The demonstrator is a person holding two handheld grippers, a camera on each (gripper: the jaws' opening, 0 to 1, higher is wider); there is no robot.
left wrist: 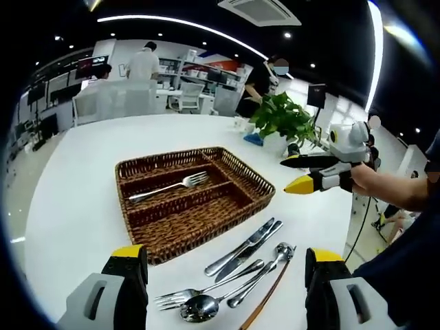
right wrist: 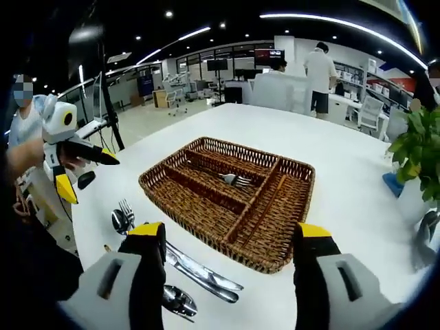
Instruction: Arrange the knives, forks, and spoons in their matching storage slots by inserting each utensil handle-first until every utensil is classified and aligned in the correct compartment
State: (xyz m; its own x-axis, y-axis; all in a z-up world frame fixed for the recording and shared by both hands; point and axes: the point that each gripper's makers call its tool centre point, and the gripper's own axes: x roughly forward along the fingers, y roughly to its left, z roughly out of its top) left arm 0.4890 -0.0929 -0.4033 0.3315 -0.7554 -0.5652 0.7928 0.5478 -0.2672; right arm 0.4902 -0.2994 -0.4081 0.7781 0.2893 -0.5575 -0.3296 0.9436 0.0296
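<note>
A brown wicker tray (left wrist: 206, 234) (right wrist: 199, 223) with long slots lies on the white table. One fork (left wrist: 172, 187) (right wrist: 237, 180) rests in a middle slot. Loose beside the tray lie two knives (left wrist: 247, 247) (right wrist: 199, 271), a fork (left wrist: 196, 292) (right wrist: 126, 206) and spoons (left wrist: 237, 289) (right wrist: 177, 300). My left gripper (left wrist: 227, 275) (right wrist: 93, 180) is open above the loose cutlery and holds nothing. Off the tray's other side my right gripper (right wrist: 230, 265) (left wrist: 283, 174) hovers, also open with nothing in it.
A potted green plant (left wrist: 282, 117) (right wrist: 419, 151) stands near the table's far edge. A thin brown stick (left wrist: 265, 302) lies beside the spoons. The table edge (right wrist: 82, 227) runs close to the cutlery. People, desks and screens fill the office behind.
</note>
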